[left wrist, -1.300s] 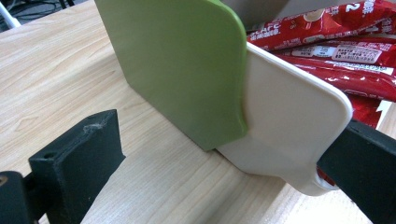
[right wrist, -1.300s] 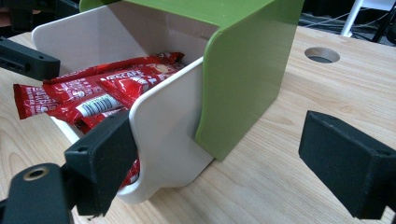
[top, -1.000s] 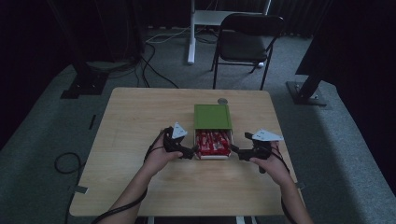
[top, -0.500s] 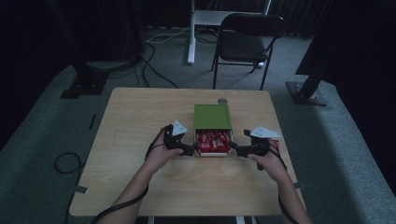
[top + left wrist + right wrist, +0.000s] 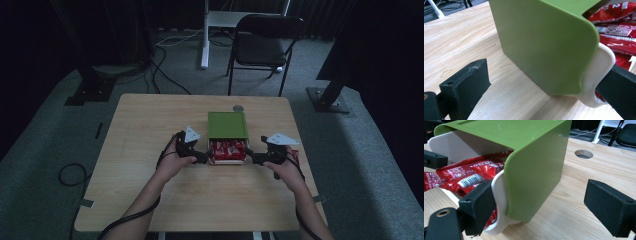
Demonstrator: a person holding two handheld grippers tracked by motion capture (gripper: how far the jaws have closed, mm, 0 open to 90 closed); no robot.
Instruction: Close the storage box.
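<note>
Box [image 5: 227, 125]: green sleeve, white tray, red packets [image 5: 227, 148].

high view dim, dark surround | tool views bright, sharp

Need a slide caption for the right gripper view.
Open right gripper straddling the green sleeve's corner, white drawer of red packets slid out.

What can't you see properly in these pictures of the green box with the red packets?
- How many red packets: the green sleeve covers the drawer's back part in all views.
- Packet wording: too small in the high view, cut off in both gripper views.
- White drawer bottom: hidden under packets.
- Right gripper wide open, left gripper too.
</note>
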